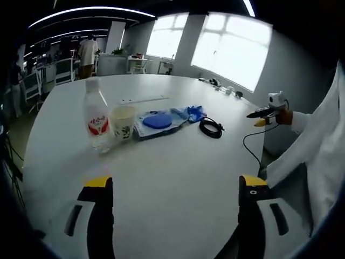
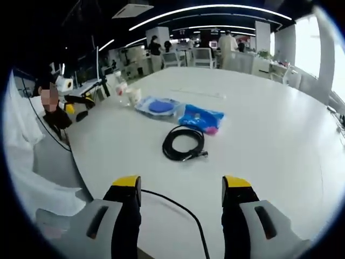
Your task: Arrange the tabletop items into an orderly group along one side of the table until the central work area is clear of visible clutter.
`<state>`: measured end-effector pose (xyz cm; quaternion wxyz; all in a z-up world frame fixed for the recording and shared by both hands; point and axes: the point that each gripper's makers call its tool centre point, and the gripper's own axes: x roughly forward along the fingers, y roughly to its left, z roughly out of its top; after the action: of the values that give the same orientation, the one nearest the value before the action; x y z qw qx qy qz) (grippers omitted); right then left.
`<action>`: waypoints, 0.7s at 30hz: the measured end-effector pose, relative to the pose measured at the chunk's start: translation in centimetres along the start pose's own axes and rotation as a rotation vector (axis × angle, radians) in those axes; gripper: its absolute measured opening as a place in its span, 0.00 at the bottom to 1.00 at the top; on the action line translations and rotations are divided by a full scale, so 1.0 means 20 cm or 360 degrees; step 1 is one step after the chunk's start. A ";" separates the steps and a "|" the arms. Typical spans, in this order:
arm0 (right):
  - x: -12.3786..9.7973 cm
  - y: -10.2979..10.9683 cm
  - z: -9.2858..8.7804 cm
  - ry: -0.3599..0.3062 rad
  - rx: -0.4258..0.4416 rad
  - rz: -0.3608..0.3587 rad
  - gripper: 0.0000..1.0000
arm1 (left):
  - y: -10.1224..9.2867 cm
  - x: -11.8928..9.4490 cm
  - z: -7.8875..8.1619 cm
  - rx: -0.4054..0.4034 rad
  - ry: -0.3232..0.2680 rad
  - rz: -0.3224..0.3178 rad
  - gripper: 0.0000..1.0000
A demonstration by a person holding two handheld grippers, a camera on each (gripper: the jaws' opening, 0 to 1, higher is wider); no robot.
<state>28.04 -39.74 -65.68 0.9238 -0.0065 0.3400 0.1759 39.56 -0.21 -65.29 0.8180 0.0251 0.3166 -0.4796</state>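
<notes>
Nearest the lens in each view, yellow-tipped jaws spread wide over bare tabletop: left gripper (image 1: 175, 189) and right gripper (image 2: 181, 189) both gaping, holding nothing, apparently poised before a first pick. Beyond them, table (image 1: 178, 178), white and round-edged, bare in the foreground with the clutter in a loose row across its middle. Largest of that clutter, a clear pouch (image 1: 156, 123) lying flat with a blue disc (image 1: 157, 120) inside or on it, hard to tell which; touching its end, a crumpled blue wrapper (image 2: 200, 117). Next, bottle (image 1: 96, 116), upright, red label, contents not readable, likely near empty. Just beside it, paper cup (image 1: 123, 122), upright, inside hidden from this angle. Then coiled black cable (image 2: 184, 142), lying nearest the right gripper and slightly apart from the wrapper, probably the easiest first move. Nothing yet pushed toward an edge; grouping judged not begun.
</notes>
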 end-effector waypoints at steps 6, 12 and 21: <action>0.01 -0.01 0.00 -0.0006 -0.0001 0.0008 0.59 | 0.01 0.00 0.02 -0.0022 -0.0030 0.0013 1.00; 0.03 -0.02 0.01 -0.0002 -0.0024 0.0023 0.59 | 0.00 -0.01 0.01 -0.0019 -0.0030 0.0024 1.00; 0.03 -0.01 0.04 0.0000 -0.0051 0.0037 0.59 | 0.01 -0.02 0.03 -0.0022 -0.0058 0.0034 1.00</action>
<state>29.01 -39.57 -65.54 0.9215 -0.0173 0.3371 0.1920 39.82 0.05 -64.58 0.8289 0.0143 0.3047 -0.4690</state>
